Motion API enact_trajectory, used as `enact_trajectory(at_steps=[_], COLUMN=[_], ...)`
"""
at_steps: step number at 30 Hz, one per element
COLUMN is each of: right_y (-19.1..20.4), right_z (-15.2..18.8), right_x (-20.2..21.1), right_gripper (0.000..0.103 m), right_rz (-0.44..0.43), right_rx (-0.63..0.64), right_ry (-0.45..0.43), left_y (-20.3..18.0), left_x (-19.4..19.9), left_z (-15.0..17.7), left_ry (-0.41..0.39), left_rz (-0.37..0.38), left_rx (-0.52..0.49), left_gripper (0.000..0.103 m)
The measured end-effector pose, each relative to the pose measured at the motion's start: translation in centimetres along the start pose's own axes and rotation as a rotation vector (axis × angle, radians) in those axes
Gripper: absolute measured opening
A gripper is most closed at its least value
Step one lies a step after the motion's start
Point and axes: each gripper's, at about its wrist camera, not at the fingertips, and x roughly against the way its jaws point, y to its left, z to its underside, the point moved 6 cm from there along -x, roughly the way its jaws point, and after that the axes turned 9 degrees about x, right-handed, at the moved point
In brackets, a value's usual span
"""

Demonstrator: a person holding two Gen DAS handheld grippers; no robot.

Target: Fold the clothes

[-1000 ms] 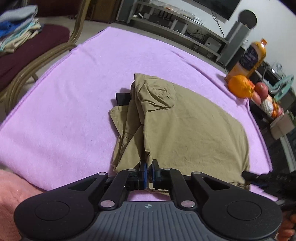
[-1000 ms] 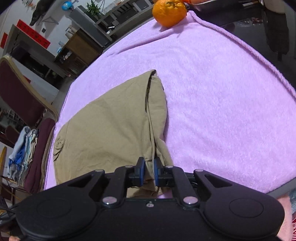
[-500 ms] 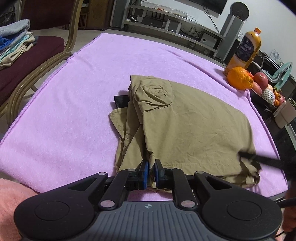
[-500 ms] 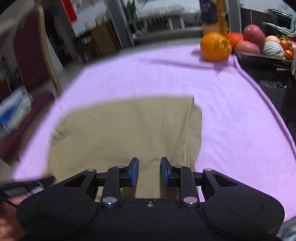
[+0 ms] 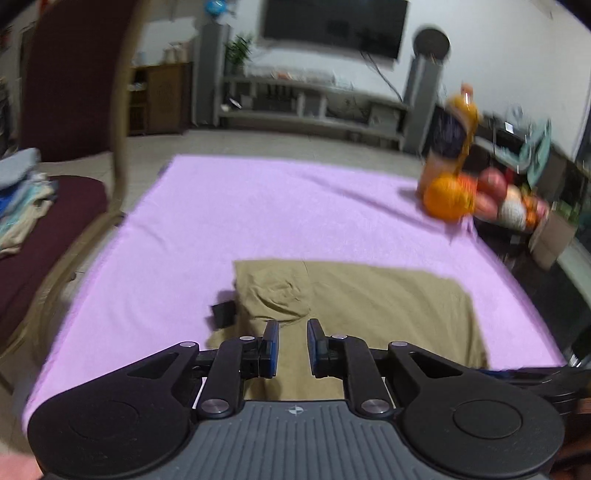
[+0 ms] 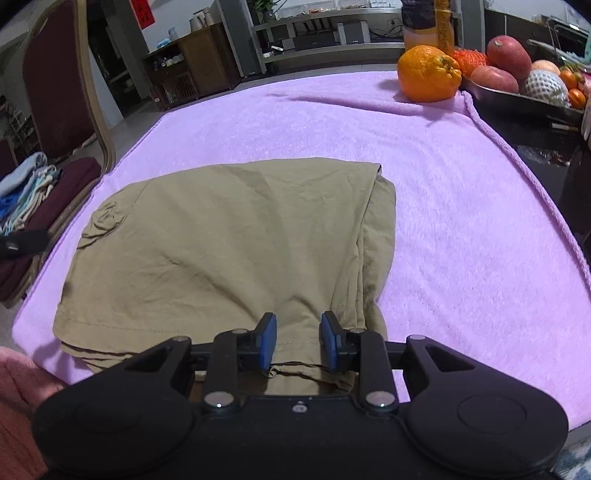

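Khaki clothing (image 6: pixel 229 236) lies folded into a rough rectangle on the purple blanket (image 6: pixel 461 206), close to its near edge, and both of my grippers hang over that near side with nothing between their fingers. My right gripper (image 6: pixel 298 341) has its blue pads spread apart above the hem at the garment's near right part, where the layered folds stack up. My left gripper (image 5: pixel 292 349) is likewise parted, over the near left part of the khaki clothing (image 5: pixel 354 310). Only the left view shows me a small dark piece (image 5: pixel 223 314) poking out from under the garment's left edge, plus the television (image 5: pixel 332 26) on the far wall, though that whole view is smeared by blur. The right view is sharp and gives me the garment's creases and stitched hem, a large orange (image 6: pixel 428 74) on the blanket's far corner, and a fruit tray (image 6: pixel 517 98) just beyond. A chair (image 6: pixel 55 92) with piled laundry (image 6: pixel 22 192) stands to the left.
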Motion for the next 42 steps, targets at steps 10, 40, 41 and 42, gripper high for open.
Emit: enact_trajectory(at_steps=[10, 40, 41, 42], right_y=[-0.2, -10.4, -8.4, -6.3], right_z=[-3.2, -7.4, -7.9, -8.3], right_x=[3.9, -1.9, -1.7, -1.9], right_gripper=[0.050, 0.006, 0.007, 0.007], right_rz=[0.001, 0.216, 0.154, 0.077], right_rx=[-0.130, -0.435, -0.388, -0.345], right_ry=[-0.205, -0.203, -0.215, -0.219], left_y=[1.3, 1.3, 1.3, 1.3], left_x=[-2.9, -2.8, -2.8, -2.7], left_z=[4.0, 4.1, 4.1, 4.1], left_ry=[0.066, 0.050, 0.048, 0.045], left_rz=[-0.028, 0.025, 0.022, 0.020], left_rx=[-0.063, -0.062, -0.065, -0.071], left_gripper=[0.017, 0.017, 0.017, 0.017])
